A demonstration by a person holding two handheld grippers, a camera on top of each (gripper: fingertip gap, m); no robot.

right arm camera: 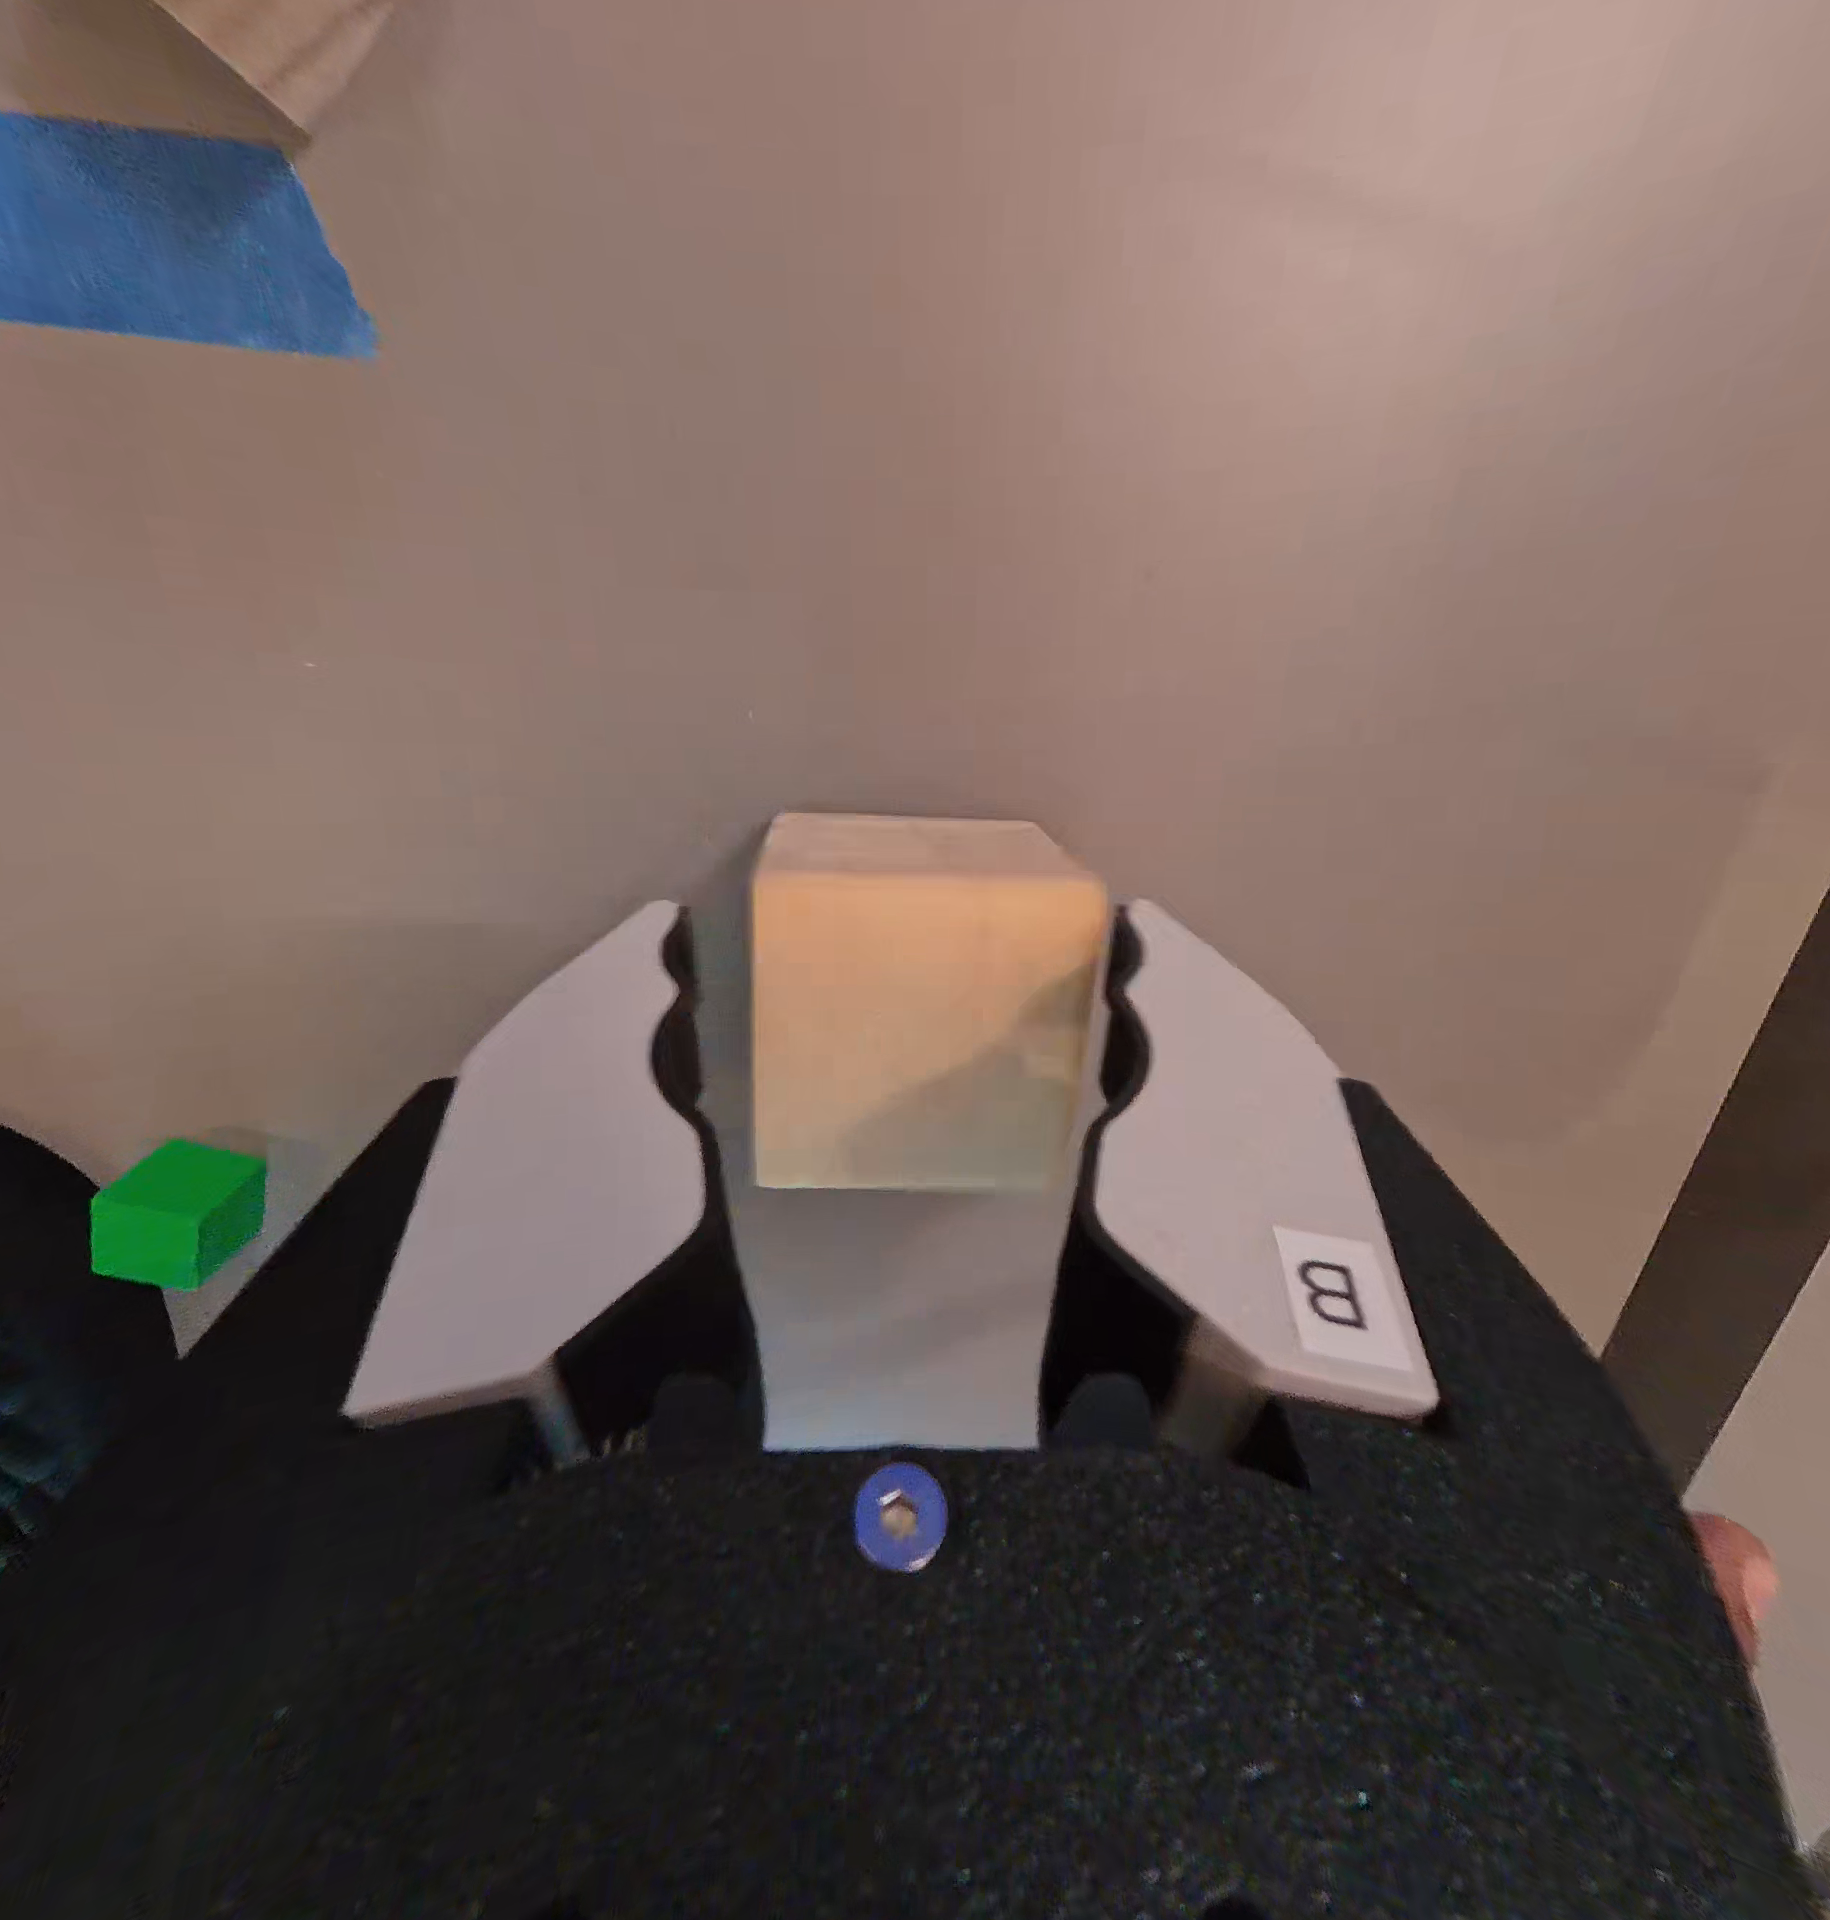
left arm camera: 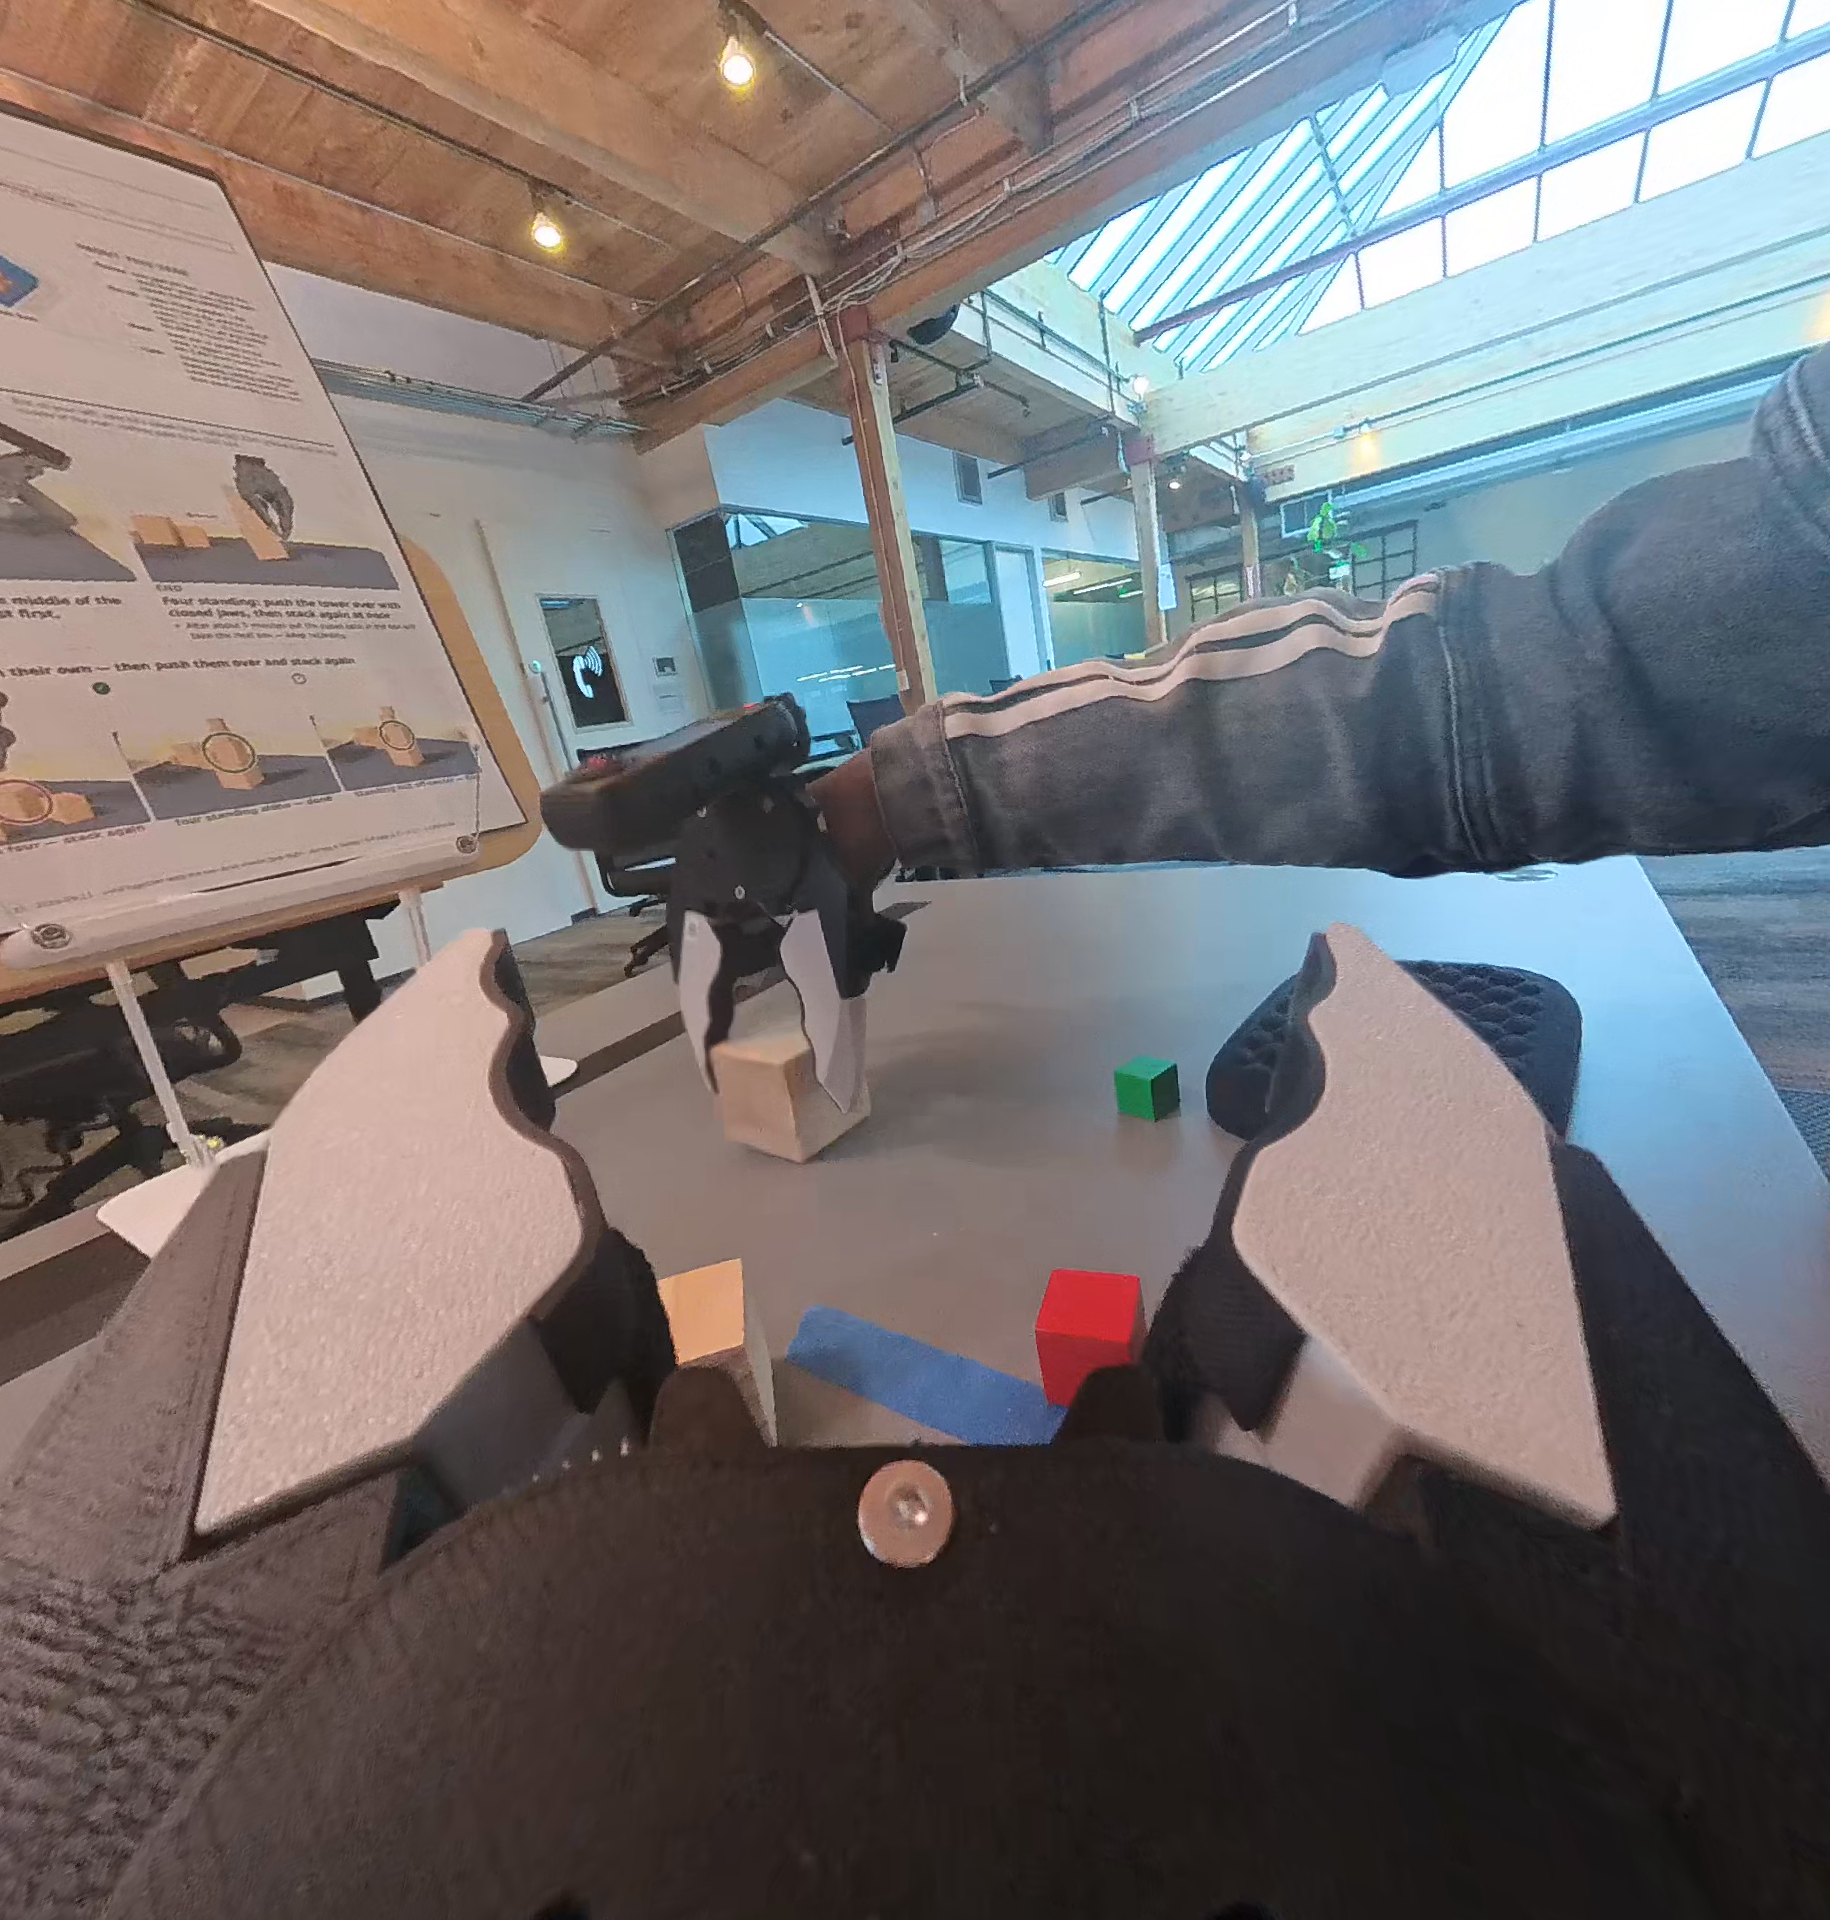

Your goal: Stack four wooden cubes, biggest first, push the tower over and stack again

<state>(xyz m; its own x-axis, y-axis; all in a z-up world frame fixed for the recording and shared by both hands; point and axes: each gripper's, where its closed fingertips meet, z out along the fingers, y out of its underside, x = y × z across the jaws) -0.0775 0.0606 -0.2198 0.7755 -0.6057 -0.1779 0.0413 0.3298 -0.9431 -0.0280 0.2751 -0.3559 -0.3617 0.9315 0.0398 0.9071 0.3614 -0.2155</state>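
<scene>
A large pale wooden cube (right arm camera: 916, 1029) stands on the grey table (right arm camera: 994, 416) between the fingers of my right gripper (right arm camera: 900, 914). A strip of table shows between the left pad (right arm camera: 578, 1091) and the cube, so the pads do not press on it. The left wrist view shows the same cube (left arm camera: 786, 1107) resting on the table with the right gripper (left arm camera: 776, 1086) straddling it from above. My left gripper (left arm camera: 911, 987) is wide open and empty, low over the near part of the table. A smaller wooden cube (left arm camera: 708, 1325), a red cube (left arm camera: 1087, 1330) and a green cube (left arm camera: 1147, 1088) lie apart.
A strip of blue tape (left arm camera: 921, 1387) lies on the table near the red cube. A black mesh pad (left arm camera: 1493, 1029) sits right of the green cube. An instruction board (left arm camera: 163, 540) stands on an easel at the left. A person's sleeve (left arm camera: 1410, 727) reaches across above the table. About 25 cm separates my left fingertips from my right.
</scene>
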